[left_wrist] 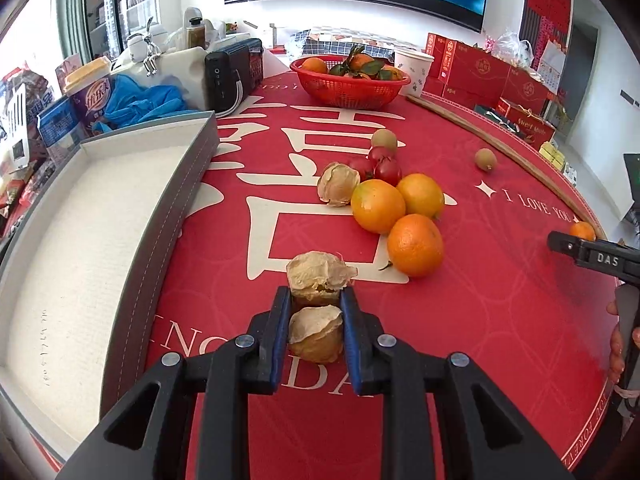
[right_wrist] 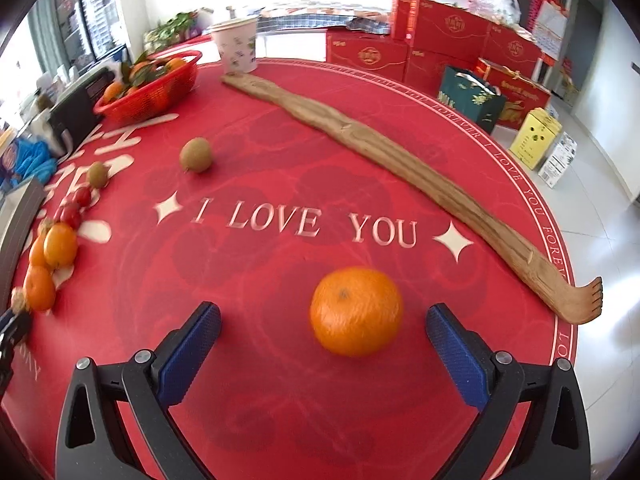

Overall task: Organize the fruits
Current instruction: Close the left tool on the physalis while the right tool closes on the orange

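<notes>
Fruits sit scattered on a round table under a red cloth (left_wrist: 500,300) with white characters and "I LOVE YOU" lettering.

Left wrist view: left gripper (left_wrist: 316,304) is clamped on a papery husk fruit (left_wrist: 316,334), low centre of frame. A second husk fruit (left_wrist: 318,276) lies at the fingertips; contact is unclear. Three oranges (left_wrist: 400,216) cluster right of centre, with a third husk fruit (left_wrist: 338,184), red tomatoes (left_wrist: 380,166) and a kiwi (left_wrist: 384,140) above them. Another kiwi (left_wrist: 485,159) lies apart, upper right. Grey tray (left_wrist: 172,200) with a white lining fills the left side. Red basket (left_wrist: 348,88) of leafy oranges is at top centre, a paper cup (left_wrist: 414,72) just right of it. Clutter runs along the upper left. A screen hangs on the white wall, and red gift boxes (left_wrist: 480,68) are at upper right.

Right wrist view: right gripper (right_wrist: 323,334) is spread wide, a lone orange (right_wrist: 356,310) between the pads, closer to the right one, not touching either. Wooden back scratcher (right_wrist: 400,164) runs diagonally from top centre to right edge. White tiled floor (right_wrist: 592,216) is at far right.
</notes>
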The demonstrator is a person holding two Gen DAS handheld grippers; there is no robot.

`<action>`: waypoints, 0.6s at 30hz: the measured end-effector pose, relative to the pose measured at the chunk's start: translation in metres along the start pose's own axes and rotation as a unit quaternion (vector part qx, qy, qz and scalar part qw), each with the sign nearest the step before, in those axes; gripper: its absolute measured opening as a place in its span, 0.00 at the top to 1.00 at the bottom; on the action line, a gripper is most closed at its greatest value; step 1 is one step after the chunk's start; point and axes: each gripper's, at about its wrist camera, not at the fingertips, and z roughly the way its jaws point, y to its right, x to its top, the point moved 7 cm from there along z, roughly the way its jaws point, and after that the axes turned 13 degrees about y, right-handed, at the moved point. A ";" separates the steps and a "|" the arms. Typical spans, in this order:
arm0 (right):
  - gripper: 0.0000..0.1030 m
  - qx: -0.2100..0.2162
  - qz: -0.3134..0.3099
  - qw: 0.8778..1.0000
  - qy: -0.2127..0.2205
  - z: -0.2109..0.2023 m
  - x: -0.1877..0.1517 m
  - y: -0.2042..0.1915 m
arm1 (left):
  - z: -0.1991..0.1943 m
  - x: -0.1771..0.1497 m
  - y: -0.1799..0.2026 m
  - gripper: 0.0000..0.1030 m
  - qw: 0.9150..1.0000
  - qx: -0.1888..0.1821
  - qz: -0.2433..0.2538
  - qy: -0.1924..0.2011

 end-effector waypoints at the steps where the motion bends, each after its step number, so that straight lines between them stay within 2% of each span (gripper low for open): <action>1: 0.00 -0.003 0.003 1.000 0.002 0.001 0.001 0.001 | 0.000 0.000 -0.001 0.72 1.000 -0.002 0.000 0.000; 4: 0.00 -0.004 0.002 1.000 0.000 0.005 0.005 0.000 | -0.001 0.000 -0.002 0.72 1.000 -0.009 -0.004 -0.001; 6: 0.05 -0.004 0.001 1.000 0.003 0.004 0.005 -0.001 | -0.002 0.000 -0.005 0.72 1.000 -0.016 -0.014 -0.004; 7: 0.19 -0.003 -0.002 1.000 0.008 0.001 0.006 -0.001 | -0.002 0.000 -0.006 0.73 1.000 -0.018 -0.017 -0.005; 8: 0.40 0.001 -0.005 1.000 0.017 -0.003 0.008 -0.003 | -0.003 -0.001 -0.007 0.74 1.000 -0.022 -0.021 -0.005; 10: 0.65 0.001 -0.007 1.000 0.024 -0.006 0.010 -0.004 | -0.006 -0.002 -0.008 0.75 0.999 -0.026 -0.023 -0.004; 15: 0.65 0.043 0.018 0.998 0.037 -0.018 0.005 -0.007 | -0.019 -0.005 -0.011 0.75 0.999 -0.031 -0.020 0.009; 18: 0.65 0.059 0.009 0.997 0.050 -0.034 0.000 -0.016 | -0.028 -0.004 -0.011 0.75 0.999 -0.032 -0.014 0.016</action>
